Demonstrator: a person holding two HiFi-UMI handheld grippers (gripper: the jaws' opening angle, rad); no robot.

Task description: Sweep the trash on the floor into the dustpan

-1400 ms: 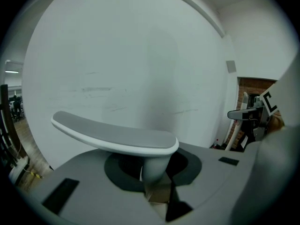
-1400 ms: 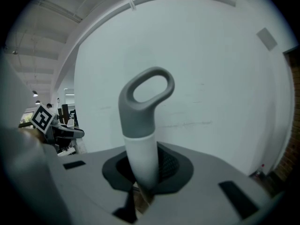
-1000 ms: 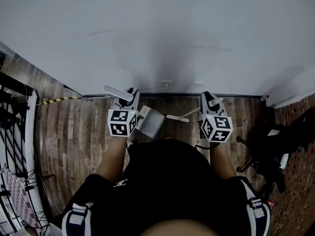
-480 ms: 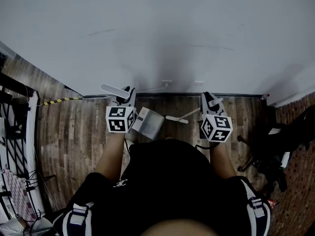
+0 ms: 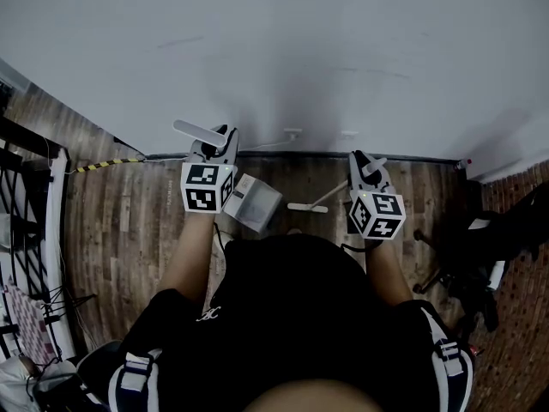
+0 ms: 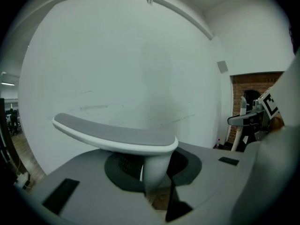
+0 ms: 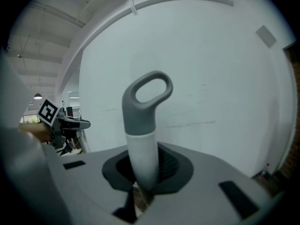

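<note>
Floorboards of dark wood meet a white wall in our head view. Our left gripper carries the dustpan, which shows just to its right over the boards. Our right gripper carries the broom, its head between the two grippers, near the dustpan but apart from it.

In the left gripper view our jaws are clamped on the white stem under the dustpan's flat handle.

In the right gripper view our jaws pinch the broom's white shaft below its grey loop.
</note>
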